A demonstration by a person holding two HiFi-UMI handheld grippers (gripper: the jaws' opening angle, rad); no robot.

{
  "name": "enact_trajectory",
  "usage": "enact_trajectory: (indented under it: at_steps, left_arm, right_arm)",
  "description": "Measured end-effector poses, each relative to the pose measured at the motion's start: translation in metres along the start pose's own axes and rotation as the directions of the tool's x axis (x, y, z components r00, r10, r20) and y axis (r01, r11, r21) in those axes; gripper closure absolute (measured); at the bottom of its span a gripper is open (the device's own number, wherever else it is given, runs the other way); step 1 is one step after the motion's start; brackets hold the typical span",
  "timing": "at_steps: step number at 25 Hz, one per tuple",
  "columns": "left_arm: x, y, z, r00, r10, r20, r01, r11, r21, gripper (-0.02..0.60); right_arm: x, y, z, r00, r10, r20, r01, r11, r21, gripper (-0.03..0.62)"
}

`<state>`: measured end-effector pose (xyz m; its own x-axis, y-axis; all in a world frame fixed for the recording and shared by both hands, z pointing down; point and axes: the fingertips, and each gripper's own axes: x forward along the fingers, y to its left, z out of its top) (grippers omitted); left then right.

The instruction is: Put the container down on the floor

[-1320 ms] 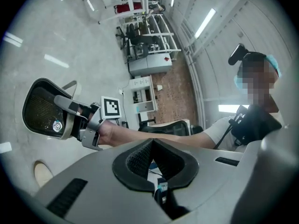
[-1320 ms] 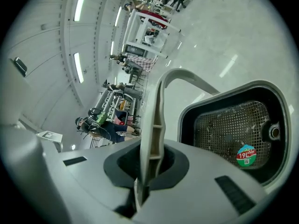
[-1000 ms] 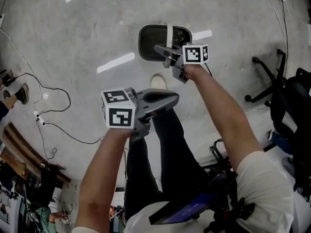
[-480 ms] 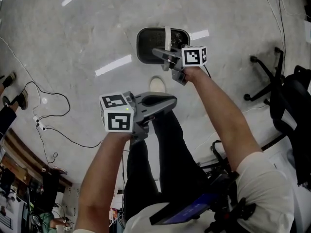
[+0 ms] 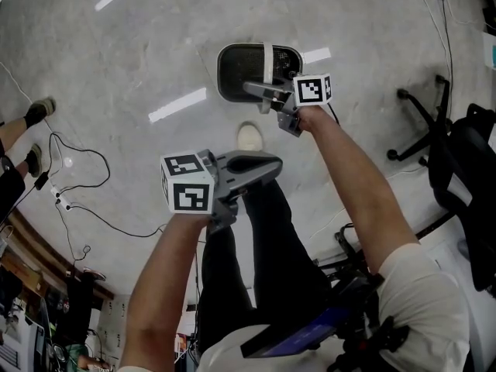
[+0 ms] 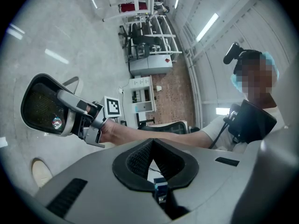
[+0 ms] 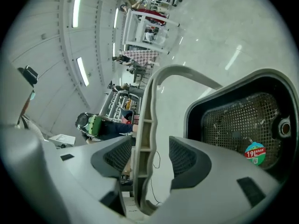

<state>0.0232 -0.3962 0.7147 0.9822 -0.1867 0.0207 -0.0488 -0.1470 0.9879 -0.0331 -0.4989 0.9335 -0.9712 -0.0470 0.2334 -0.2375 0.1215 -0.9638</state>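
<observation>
Two forearms reach down and forward from the person's body in the head view, each carrying a hand-held gripper. Nearest, above the dark trouser legs (image 5: 263, 246), the left hand-held gripper (image 5: 279, 160) hangs in the air with its marker cube (image 5: 188, 184) turned toward the camera. Its own view shows the two dark pads brought together at their tips, with nothing between them. Just past it a pale shoe (image 5: 249, 136) stands on the grey floor (image 5: 116, 60).

Farther out, the right hand-held gripper (image 5: 249, 88) points at the container (image 5: 240, 72), a black mesh basket with rounded corners seen from above. It is just beyond the shoe and low against the floor; whether its base rests there I cannot tell for certain. The container's pale handle (image 7: 148, 125) stands up between the right jaws, which are opening. In the right gripper view a clear gap shows between the handle and the pad on that view's right. The handle runs close along the other pad without being squeezed. A round sticker (image 7: 255, 154) sits on the mesh inside the basket.

Off to the left, thin black cables (image 5: 85, 173) trail over the floor, and another person's feet (image 5: 40, 112) show at the edge. To the right stands the star base of an office chair (image 5: 422, 122). Farthest off, in the right gripper view, white racks (image 7: 152, 29) line the hall.
</observation>
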Motion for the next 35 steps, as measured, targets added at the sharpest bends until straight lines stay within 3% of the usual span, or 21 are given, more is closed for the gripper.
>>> enact_trajectory:
  at_steps: [4,13,20,26,27,29,30,35]
  left_arm:
    - [-0.002,-0.002,-0.001,1.000,-0.008,0.001,0.008,1.000,-0.004,0.572]
    - [-0.003,-0.022,-0.011,0.999,-0.035,-0.039,0.035,0.999,0.011,0.572]
    - [-0.008,-0.061,-0.024,0.996,-0.041,-0.074,0.044,0.998,0.040,0.572]
    - [-0.027,-0.117,-0.043,0.993,-0.056,-0.100,0.064,0.994,0.084,0.572]
    - [-0.030,-0.126,-0.044,0.993,-0.059,-0.102,0.068,0.994,0.085,0.572]
    - [-0.038,-0.150,-0.051,0.993,-0.065,-0.103,0.075,0.993,0.087,0.572]
    - [-0.042,-0.163,-0.056,0.992,-0.069,-0.103,0.079,0.993,0.092,0.572]
    - [-0.068,-0.227,-0.086,0.986,-0.066,-0.151,0.089,0.985,0.149,0.572]
  right_arm:
    - [-0.009,0.004,-0.007,1.000,0.024,-0.013,-0.024,1.000,0.016,0.351]
    - [-0.056,0.012,-0.021,1.000,-0.013,0.029,0.012,0.998,0.059,0.338]
    - [-0.117,0.031,-0.050,0.984,-0.164,0.076,0.161,0.986,0.039,0.338]
    - [-0.143,0.101,-0.080,0.969,-0.194,0.151,0.188,0.981,0.050,0.348]
    - [-0.145,0.115,-0.081,0.965,-0.204,0.166,0.201,0.979,0.035,0.366]
    - [-0.149,0.149,-0.086,0.954,-0.221,0.202,0.228,0.974,-0.015,0.502]
    - [-0.151,0.168,-0.089,0.950,-0.218,0.225,0.231,0.972,-0.033,0.537]
    - [-0.143,0.267,-0.117,0.944,-0.198,0.265,0.225,0.972,-0.073,0.577]
